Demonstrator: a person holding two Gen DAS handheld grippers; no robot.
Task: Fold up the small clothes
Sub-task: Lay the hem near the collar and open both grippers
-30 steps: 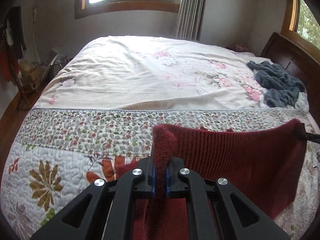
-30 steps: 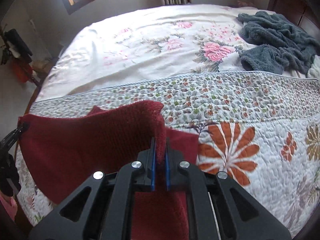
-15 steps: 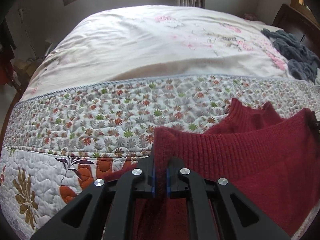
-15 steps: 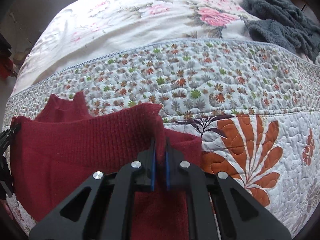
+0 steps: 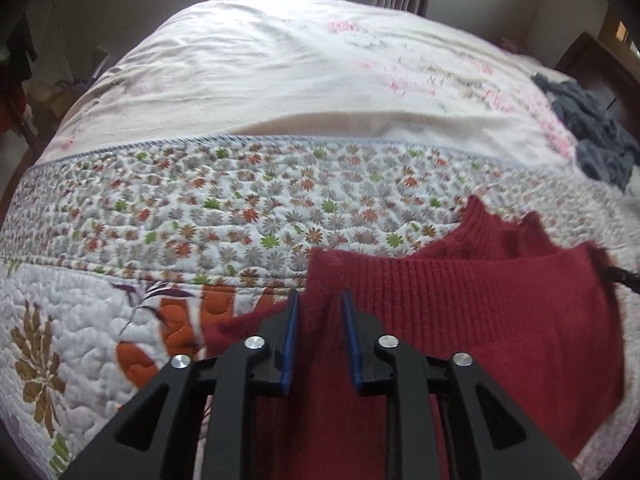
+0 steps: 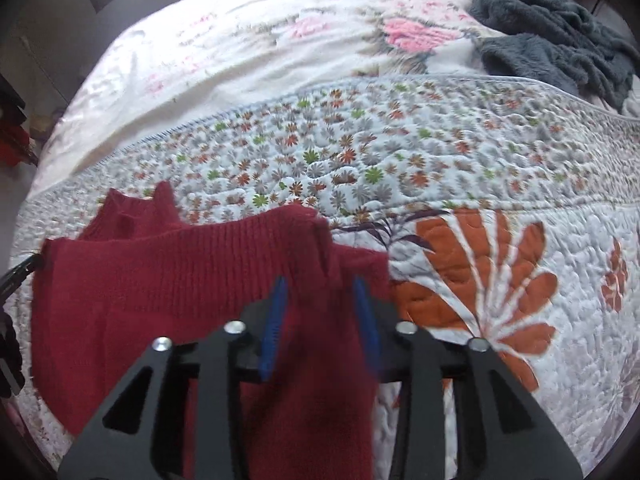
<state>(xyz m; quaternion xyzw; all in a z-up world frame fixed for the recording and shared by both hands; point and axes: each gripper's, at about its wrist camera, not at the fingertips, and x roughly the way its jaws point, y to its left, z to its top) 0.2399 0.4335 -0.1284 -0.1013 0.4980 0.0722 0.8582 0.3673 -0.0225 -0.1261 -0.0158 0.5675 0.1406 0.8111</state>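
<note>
The left claw [image 5: 319, 320] stands with its blue-padded fingers parted a little, a corner of the red knit sweater [image 5: 460, 312] rising loosely in the gap between them; the pads no longer press the cloth as they did half a second ago. The right claw [image 6: 320, 304] is spread wider, its blue pads well apart on either side of the sweater's other corner, which sags between them without being pinched. The sweater lies on the quilt [image 5: 200, 220] with its ribbed hem folded up toward the collar, so that the hem edge runs straight across from one claw to the other and the collar peeks out just beyond it, farther up the quilt. In the right wrist view the same sweater [image 6: 160, 288] spreads to the left of the right claw, its folded body flat on the quilt [image 6: 440, 152], beside the large orange flower printed there. The sweater sits on the near part of the quilt, below the band of small printed flowers. Past the quilt's stitched edge, a pale sheet with pink blossoms [image 5: 300, 72] covers the rest of the bed. A grey fleecy garment [image 6: 552, 32] lies crumpled on that sheet, well apart from the sweater, toward the dark wooden headboard [image 5: 592, 68]. At the far edge of the sweater in each view a dark tip of the opposite claw shows, too blurred to read.
</note>
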